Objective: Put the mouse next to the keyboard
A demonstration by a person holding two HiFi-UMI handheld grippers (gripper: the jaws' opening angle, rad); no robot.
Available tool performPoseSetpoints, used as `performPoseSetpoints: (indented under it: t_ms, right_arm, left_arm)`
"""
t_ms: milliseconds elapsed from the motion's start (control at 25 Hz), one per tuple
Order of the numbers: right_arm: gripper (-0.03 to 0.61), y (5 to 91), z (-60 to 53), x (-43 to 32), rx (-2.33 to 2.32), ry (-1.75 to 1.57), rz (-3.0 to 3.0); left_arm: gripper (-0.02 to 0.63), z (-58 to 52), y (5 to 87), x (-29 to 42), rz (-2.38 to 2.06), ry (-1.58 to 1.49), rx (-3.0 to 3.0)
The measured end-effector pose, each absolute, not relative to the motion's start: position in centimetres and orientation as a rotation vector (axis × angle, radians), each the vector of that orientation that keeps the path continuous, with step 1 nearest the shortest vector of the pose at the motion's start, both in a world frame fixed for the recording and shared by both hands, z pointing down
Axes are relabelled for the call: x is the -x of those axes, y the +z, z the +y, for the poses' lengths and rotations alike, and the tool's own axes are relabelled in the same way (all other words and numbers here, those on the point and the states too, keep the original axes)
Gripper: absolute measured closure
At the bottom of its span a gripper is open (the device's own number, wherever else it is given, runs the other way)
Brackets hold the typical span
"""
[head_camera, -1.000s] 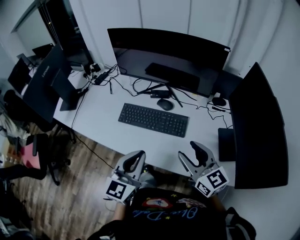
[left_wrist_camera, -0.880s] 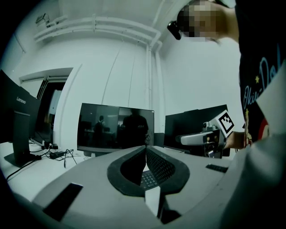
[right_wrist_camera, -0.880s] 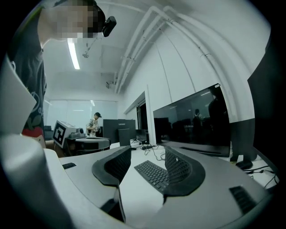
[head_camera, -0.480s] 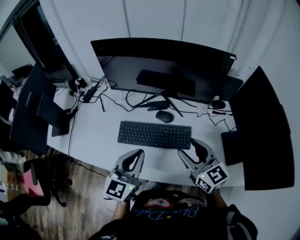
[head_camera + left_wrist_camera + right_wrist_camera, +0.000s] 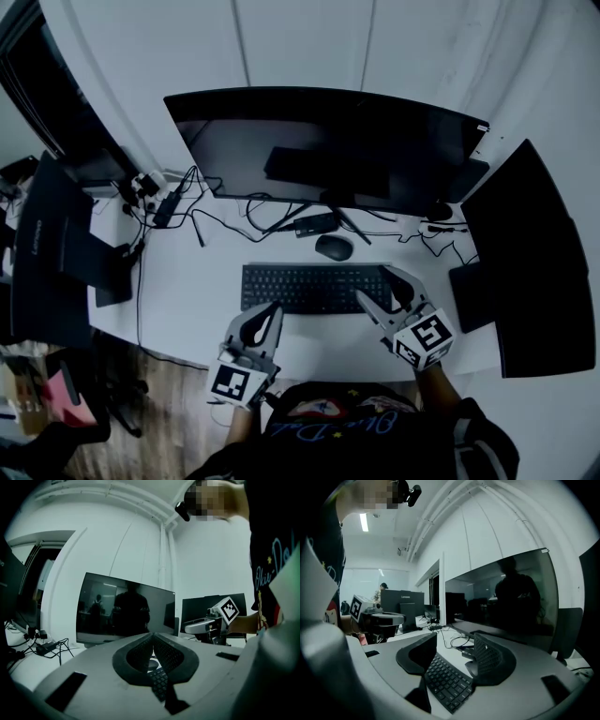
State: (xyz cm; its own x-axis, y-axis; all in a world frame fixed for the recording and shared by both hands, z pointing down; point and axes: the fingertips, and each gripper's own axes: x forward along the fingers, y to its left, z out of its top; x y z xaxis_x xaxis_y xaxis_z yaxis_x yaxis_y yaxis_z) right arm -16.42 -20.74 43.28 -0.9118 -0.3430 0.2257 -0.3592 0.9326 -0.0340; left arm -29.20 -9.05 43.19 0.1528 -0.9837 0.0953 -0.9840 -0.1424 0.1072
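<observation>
Head view: a black oval computer mouse (image 5: 334, 247) lies on the white counter (image 5: 187, 281), just behind the flat black keyboard (image 5: 314, 288). Left gripper view: the left claw (image 5: 153, 635) is clenched, tips touching, grasping nothing. Right gripper view: the right claw (image 5: 454, 641) is released, jaws apart over the keyboard, nothing between them.

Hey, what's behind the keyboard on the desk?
Just behind the keyboard lies the mouse, apart from it. Further back are loose cables, a small black box and the stand legs. The monitor overhangs the rear of the desk, hiding anything there.
</observation>
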Motion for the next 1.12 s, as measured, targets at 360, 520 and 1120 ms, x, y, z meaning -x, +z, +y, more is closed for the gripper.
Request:
performPoseSetpoints:
  t_ms: [360, 520, 1120]
  right_arm:
    - [0.360, 47.8, -24.4, 19.8, -0.419, 0.070, -2.758]
    - [0.357, 50.7, -26.3, 21.1, -0.334, 0.077, -2.704]
    - [0.330, 60.3, -31.0, 25.0, -0.113, 0.083, -2.526]
  left_arm:
    - [0.610, -10.8, 45.5, 31.7, -1.939, 0.002, -2.221]
    - [0.610, -11.4, 45.9, 32.4, -1.982, 0.034, -2.168]
    - [0.610, -15.5, 47.3, 31.8, -1.993, 0.072, -2.074]
